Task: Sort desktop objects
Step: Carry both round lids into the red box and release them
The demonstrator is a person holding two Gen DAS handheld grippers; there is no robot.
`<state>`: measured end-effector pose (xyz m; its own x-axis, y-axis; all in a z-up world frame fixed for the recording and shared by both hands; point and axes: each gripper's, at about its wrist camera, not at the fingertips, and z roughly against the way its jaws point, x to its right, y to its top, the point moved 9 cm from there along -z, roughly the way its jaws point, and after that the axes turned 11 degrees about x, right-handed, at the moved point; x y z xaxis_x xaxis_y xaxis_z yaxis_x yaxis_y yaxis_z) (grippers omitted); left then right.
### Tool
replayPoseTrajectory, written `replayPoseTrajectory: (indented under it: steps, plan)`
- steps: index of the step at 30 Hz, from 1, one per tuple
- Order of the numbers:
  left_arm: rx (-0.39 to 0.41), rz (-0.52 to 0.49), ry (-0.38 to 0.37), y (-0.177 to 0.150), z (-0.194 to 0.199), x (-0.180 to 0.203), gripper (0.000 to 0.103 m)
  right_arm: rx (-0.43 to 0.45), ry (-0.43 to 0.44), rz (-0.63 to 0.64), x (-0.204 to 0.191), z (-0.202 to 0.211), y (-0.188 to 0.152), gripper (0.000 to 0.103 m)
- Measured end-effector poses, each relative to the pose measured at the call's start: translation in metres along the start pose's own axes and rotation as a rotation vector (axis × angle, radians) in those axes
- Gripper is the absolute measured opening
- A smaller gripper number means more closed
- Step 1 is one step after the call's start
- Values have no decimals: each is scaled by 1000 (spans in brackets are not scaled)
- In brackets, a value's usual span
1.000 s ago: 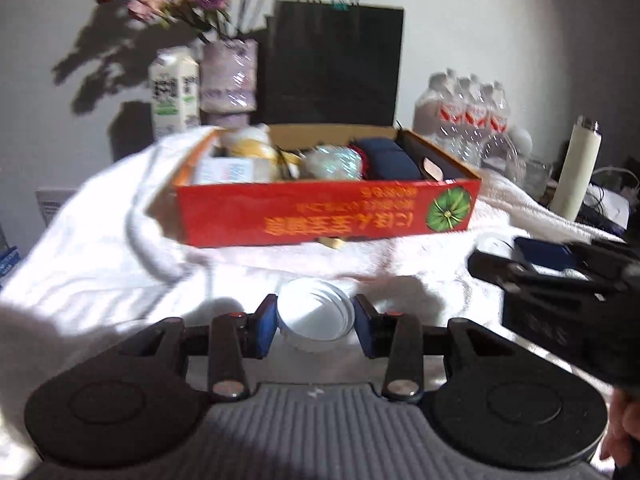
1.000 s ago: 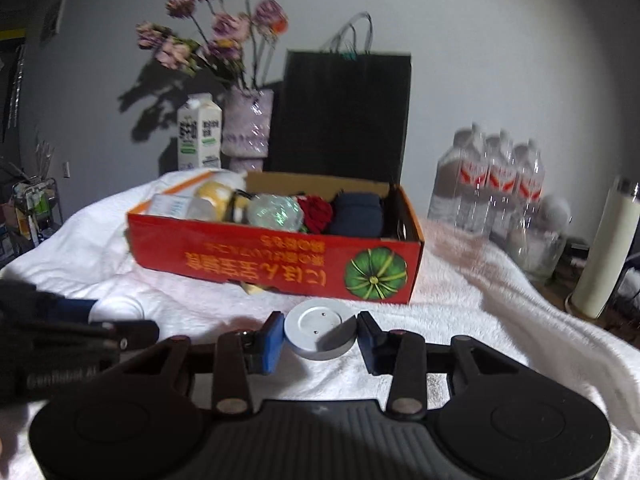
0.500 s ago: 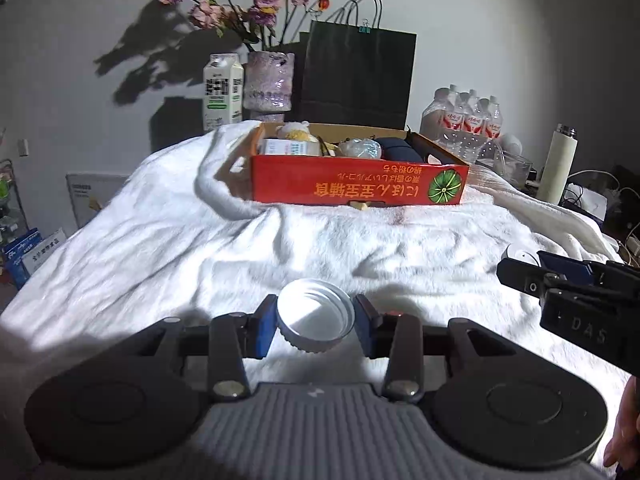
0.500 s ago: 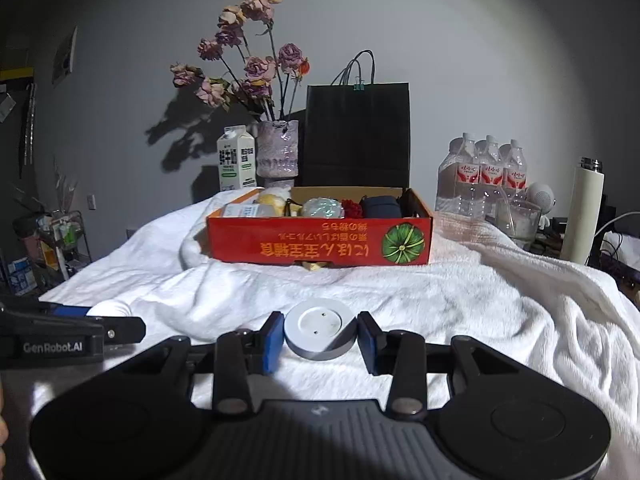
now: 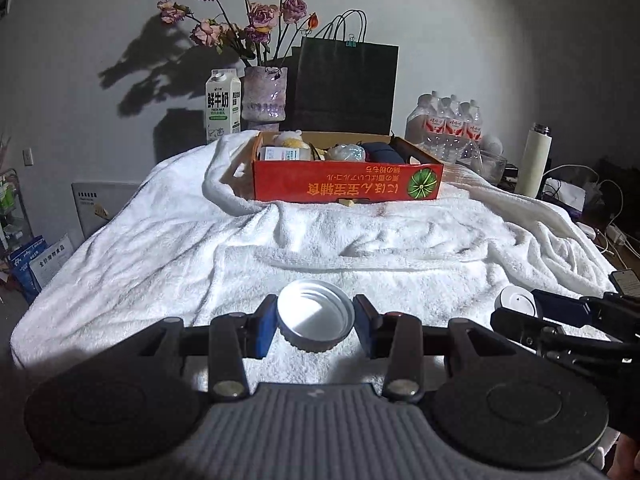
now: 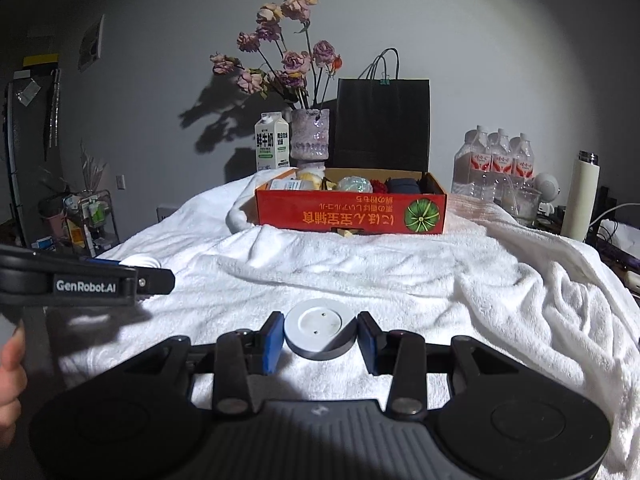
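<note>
My left gripper [image 5: 316, 326] is shut on a round metal lid [image 5: 315, 320] with its hollow side up, blue pads pressing both sides. My right gripper [image 6: 320, 336] is shut on a flat white disc [image 6: 319, 326] with two small holes. Both hang above the near part of a white towel [image 5: 360, 248] covering the table. At the far end stands a red cardboard box [image 6: 350, 214] with several items inside. The right gripper [image 5: 520, 304] with its disc shows at the right edge of the left wrist view; the left gripper [image 6: 140, 264] shows at the left of the right wrist view.
Behind the box stand a milk carton [image 5: 222, 106], a vase of dried flowers [image 5: 264, 94] and a black paper bag [image 5: 346, 84]. Water bottles [image 6: 496, 164], a glass bowl [image 6: 518, 200] and a cream flask [image 6: 580, 196] crowd the right. A person's fingers [image 6: 8, 376] show at left.
Both grippers have pulled back from the red box toward the table's near end, each keeping its round object. The box now looks smaller and farther away.
</note>
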<state>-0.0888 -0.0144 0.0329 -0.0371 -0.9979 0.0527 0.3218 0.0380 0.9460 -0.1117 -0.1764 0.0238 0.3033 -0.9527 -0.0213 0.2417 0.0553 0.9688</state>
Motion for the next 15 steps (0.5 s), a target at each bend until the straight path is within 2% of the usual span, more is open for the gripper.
replayPoseTrajectory:
  steps: [9, 15]
  plan:
    - [-26, 9, 2, -2, -11, -4, 41, 4, -7, 9, 2, -6, 4, 38]
    - [-18, 21, -5, 8, -20, -3, 41, 31, -26, 12, 14, -11, 17, 38]
